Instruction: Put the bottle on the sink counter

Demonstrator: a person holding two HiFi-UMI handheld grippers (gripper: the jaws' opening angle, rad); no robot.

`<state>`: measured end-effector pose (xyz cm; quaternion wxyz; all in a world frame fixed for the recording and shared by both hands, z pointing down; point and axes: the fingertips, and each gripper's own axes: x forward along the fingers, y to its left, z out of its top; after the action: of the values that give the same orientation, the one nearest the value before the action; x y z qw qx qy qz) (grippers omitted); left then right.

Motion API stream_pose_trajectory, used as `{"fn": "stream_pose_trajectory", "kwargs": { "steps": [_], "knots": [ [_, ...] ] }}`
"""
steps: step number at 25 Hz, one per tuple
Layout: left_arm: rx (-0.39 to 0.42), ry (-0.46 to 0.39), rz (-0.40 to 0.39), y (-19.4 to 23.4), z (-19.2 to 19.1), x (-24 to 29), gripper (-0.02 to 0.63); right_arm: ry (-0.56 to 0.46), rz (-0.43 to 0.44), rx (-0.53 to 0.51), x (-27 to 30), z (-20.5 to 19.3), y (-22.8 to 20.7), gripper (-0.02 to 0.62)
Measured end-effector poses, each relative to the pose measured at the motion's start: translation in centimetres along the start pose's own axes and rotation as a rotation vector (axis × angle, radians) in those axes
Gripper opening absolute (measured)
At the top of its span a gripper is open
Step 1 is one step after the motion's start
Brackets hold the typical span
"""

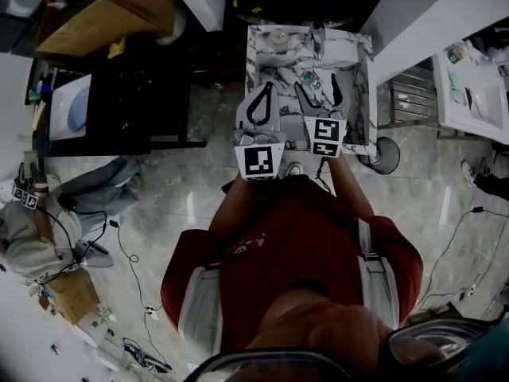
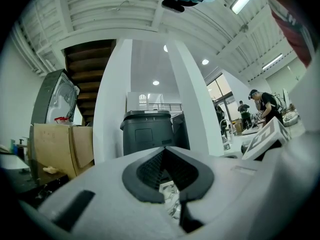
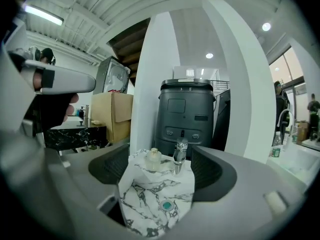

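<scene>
Head view is pretty dark, so take the small stuff with a grain of salt. The bottle (image 1: 277,38) is sitting on the back-left corner of the marble sink (image 1: 355,57), on the counter ledge just left of the faucet (image 1: 318,41). Neither tong is touching it. From the right gripper view it's a pale little bottle (image 3: 152,159) standing upright beside the faucet (image 3: 180,160), too small to make out a label or a cap.

The right gripper (image 1: 317,83) hangs over the basin with its jaws spread wide and nothing in them. You just see the marble and the drain (image 3: 166,205) in the gap, and the jaws cut off both sides of the sink.

The left gripper (image 1: 267,90) is just left of it, at the sink's near-left edge. Its jaws are pinched together at the tips and empty. Its own view is mostly gripper body, with only a sliver of marble showing through the loop behind the tips, and no bottle visible from there.

The person's red shirt (image 1: 294,245) blocks the floor right in front of the sink. A dark bin (image 3: 189,114) and a cardboard box (image 3: 114,115) are behind it.
</scene>
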<state>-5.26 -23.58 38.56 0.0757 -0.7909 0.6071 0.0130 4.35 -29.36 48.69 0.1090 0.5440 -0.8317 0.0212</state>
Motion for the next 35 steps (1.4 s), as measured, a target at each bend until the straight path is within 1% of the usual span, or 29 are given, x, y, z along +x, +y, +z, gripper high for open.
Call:
{"fn": "stream_pose_trajectory", "kwargs": {
  "steps": [2, 8, 15, 18, 25, 29, 33, 35],
  "knots": [
    [0.008, -0.006, -0.011, -1.1, 0.2, -0.3, 0.003, -0.023, -0.012, -0.003, -1.4, 0.6, -0.7, 0.393],
    [-0.005, -0.023, -0.040, -3.9, 0.8, -1.1, 0.002, -0.075, -0.055, 0.002, -5.0, 1.5, -2.6, 0.391],
    [-0.011, -0.035, -0.061, -6.2, 1.2, -1.6, 0.002, -0.144, -0.107, -0.007, -8.7, 2.8, -4.2, 0.382],
    [-0.012, -0.054, -0.065, -6.9, 1.6, -1.8, 0.003, -0.169, -0.126, -0.018, -10.0, 3.1, -4.6, 0.373],
    [-0.004, -0.064, -0.074, -8.2, 1.6, -2.0, 0.002, -0.193, -0.138, -0.011, -11.6, 3.0, -5.3, 0.350],
    [0.002, -0.075, -0.079, -8.7, 1.8, -2.6, 0.003, -0.203, -0.134, -0.027, -12.0, 2.9, -5.4, 0.316],
    [0.014, -0.078, -0.080, -8.5, 1.8, -2.5, 0.002, -0.205, -0.128, -0.029, -11.9, 3.1, -5.3, 0.296],
    [0.016, -0.086, -0.079, -8.5, 2.1, -2.4, 0.002, -0.205, -0.120, -0.026, -11.9, 3.2, -5.2, 0.273]
  ]
}}
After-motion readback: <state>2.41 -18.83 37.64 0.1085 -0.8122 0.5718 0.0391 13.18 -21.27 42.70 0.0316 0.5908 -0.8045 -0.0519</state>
